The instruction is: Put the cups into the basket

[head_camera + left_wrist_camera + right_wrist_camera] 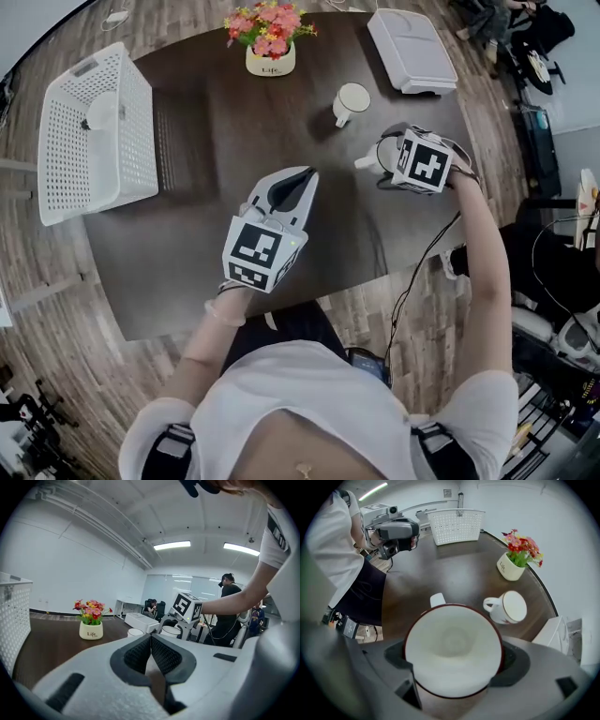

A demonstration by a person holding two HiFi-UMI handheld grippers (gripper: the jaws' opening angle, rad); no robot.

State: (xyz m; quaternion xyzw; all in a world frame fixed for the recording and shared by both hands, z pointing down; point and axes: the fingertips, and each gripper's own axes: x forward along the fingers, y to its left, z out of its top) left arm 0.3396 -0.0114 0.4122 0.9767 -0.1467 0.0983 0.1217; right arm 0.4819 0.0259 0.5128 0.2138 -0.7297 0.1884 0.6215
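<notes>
My right gripper (pixel 394 159) points down over the right side of the dark table (pixel 234 141) and is shut on a white cup (pixel 453 651) with a dark red rim. The jaws clasp the cup's sides, its mouth faces the camera, and its handle (pixel 366 161) sticks out to the left. A second white cup (pixel 351 101) stands on the table just beyond it. My left gripper (pixel 302 178) hovers at the table's middle, shut with nothing in it. The white basket (pixel 56 141) sits at the far left with a white cup-like thing (pixel 101 114) inside.
A pot of pink and red flowers (pixel 270 42) stands at the table's far edge, and a flat white box (pixel 412 49) lies at the far right corner. People (pixel 227 606) and desks show beyond the table. Wooden floor surrounds it.
</notes>
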